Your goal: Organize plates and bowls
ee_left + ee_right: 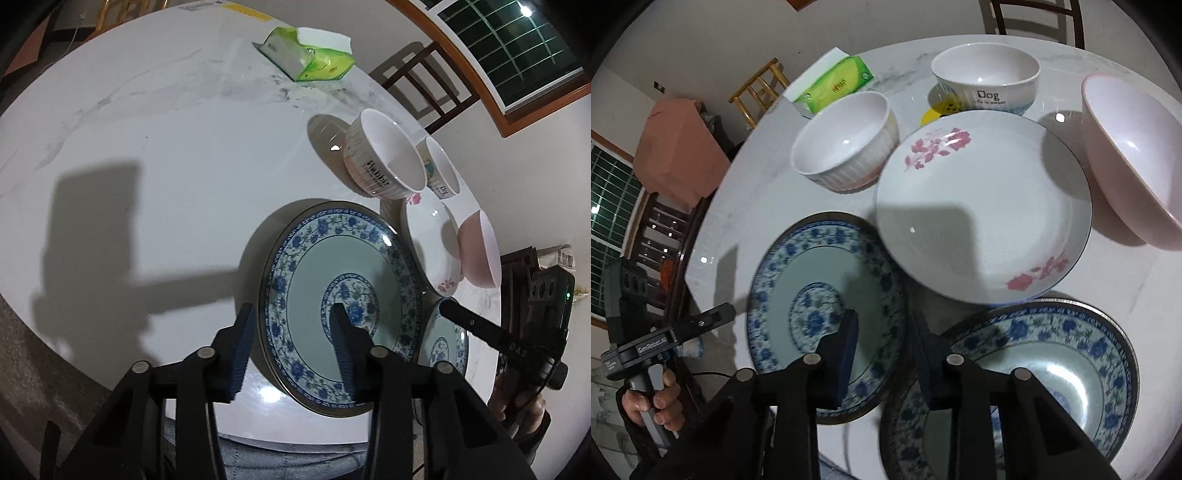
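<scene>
**Both tools at the blue plates: grip not yet made**

The left tool (291, 345) is held apart, straddling the near-left rim of the large blue plate (343, 266); one finger lies outside the rim, the other over the plate's centre, and no pad is seen pressing. The right tool (884, 354) is also apart, its fingers hanging over the gap between that plate and the deeper blue dish (1052, 354), with nothing clamped. Both dishes rest on the tabletop (166, 155) at its near edge.

Risks, as judged: a thin rim pinch may slip on glaze and drop the plate; the neighbouring dish may be struck, since the two nearly touch.

Beyond lie the pink-flowered plate (982, 206), a ribbed bowl (846, 140), a bowl (986, 81) marked "Dog", a pink bowl (1130, 155) and a green tissue pack (834, 85). "GenRobot.AI" appears to be printed on the left tool's body; smaller text cannot be read.
</scene>
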